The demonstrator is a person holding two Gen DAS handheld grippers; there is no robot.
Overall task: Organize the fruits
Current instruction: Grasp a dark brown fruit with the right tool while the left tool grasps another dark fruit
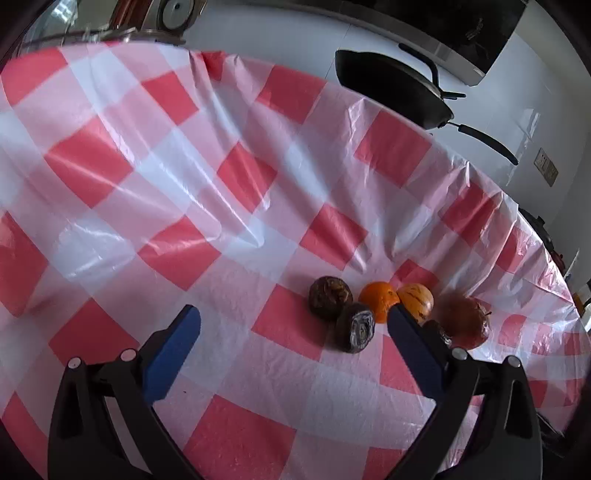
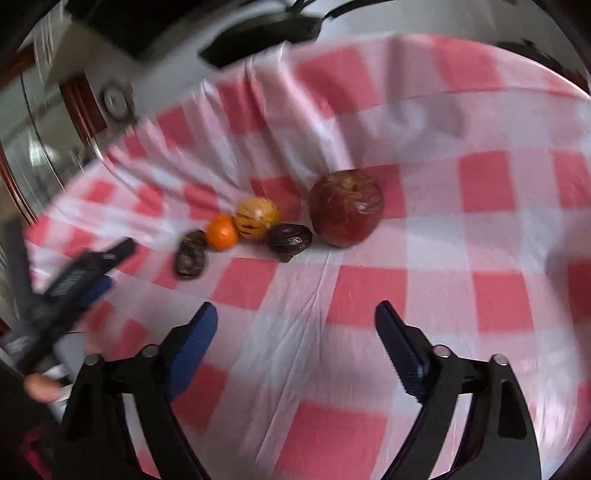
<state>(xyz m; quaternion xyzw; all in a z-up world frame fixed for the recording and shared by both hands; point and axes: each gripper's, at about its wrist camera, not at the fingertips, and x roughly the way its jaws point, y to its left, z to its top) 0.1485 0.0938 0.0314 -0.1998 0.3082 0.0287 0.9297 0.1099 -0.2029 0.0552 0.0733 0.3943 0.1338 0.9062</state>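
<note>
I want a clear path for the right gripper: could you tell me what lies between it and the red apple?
Nothing: in the right wrist view only bare checked tablecloth lies between the open right gripper and the red apple.

text: none legible | left wrist view: faint marks on dark panel (image 1: 476,33) at the top right, too blurred to read | right wrist view: pale print on left gripper (image 2: 74,277) body (smeared), unreadable

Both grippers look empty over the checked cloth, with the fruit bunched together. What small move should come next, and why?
Probably ease the right gripper forward over the red apple: its jaws stand open and empty, and the apple sits at the cluster's edge, roughly straight ahead.
</note>
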